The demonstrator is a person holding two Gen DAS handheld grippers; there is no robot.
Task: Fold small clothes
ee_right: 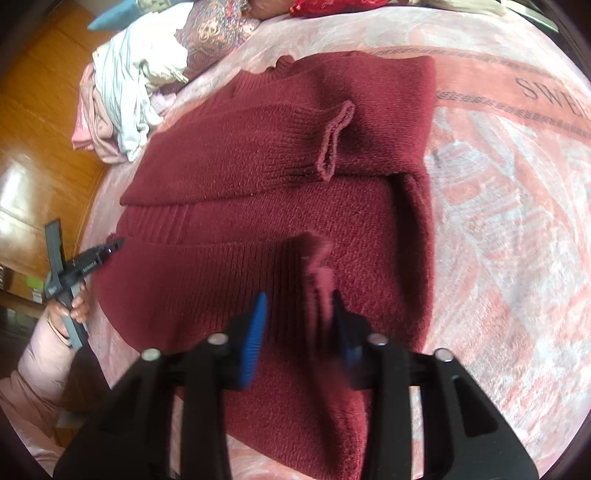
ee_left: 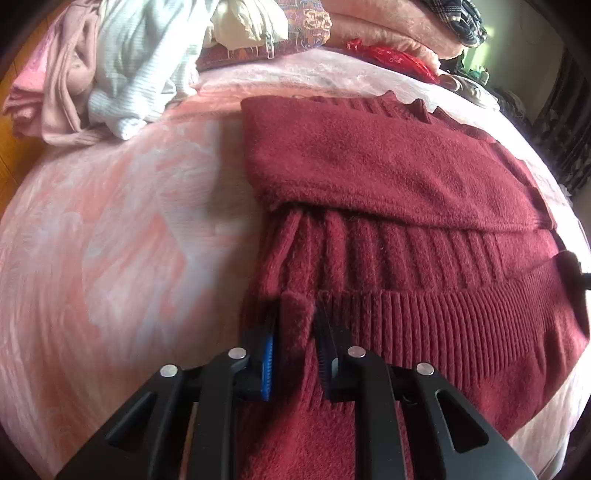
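Observation:
A dark red knitted sweater (ee_left: 388,177) lies on a pink bedspread (ee_left: 122,221), its sleeves folded across the body. My left gripper (ee_left: 295,325) is shut on the ribbed hem at the sweater's left corner, with a fold of knit between its fingers. In the right wrist view the sweater (ee_right: 258,166) fills the middle, with a sleeve cuff (ee_right: 334,142) lying on top. My right gripper (ee_right: 299,314) has its jaws apart; a blurred fold of hem hangs against the right finger (ee_right: 341,325). The left gripper (ee_right: 92,260) shows at the sweater's left edge.
A heap of pink, white and cream clothes (ee_left: 122,70) lies at the far left of the bed. Patterned pillows (ee_left: 295,26) and a red item (ee_left: 395,59) sit at the back. Wooden floor (ee_right: 33,129) lies beyond the bed's left edge.

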